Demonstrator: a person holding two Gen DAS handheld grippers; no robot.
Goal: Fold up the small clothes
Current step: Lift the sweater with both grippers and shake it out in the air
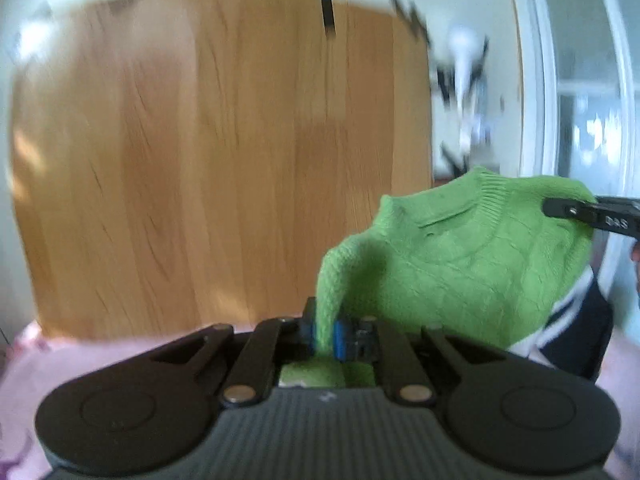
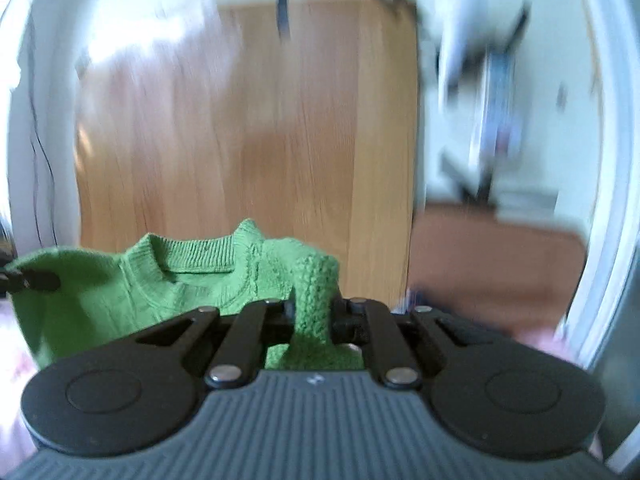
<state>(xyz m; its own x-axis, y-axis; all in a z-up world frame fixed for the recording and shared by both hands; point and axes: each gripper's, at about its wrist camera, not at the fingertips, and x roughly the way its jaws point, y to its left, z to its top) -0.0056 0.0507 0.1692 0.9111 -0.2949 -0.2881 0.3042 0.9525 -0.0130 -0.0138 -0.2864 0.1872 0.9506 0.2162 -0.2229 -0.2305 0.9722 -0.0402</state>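
A small green knit sweater (image 1: pixel 460 264) hangs in the air, stretched between my two grippers, its ribbed collar facing up. My left gripper (image 1: pixel 325 334) is shut on one shoulder of it. My right gripper (image 2: pixel 314 316) is shut on the other shoulder. In the left wrist view the right gripper's fingers (image 1: pixel 592 216) pinch the sweater's far edge at the right. In the right wrist view the sweater (image 2: pixel 120 292) spreads to the left, where the left gripper's fingers (image 2: pixel 32 280) clamp its edge.
A wooden door (image 1: pixel 220 160) stands ahead, with a white door frame (image 1: pixel 536 80) to its right. A pink surface (image 1: pixel 60 360) lies below the grippers. A brown wooden top (image 2: pixel 500 268) sits low on the right. The background is motion-blurred.
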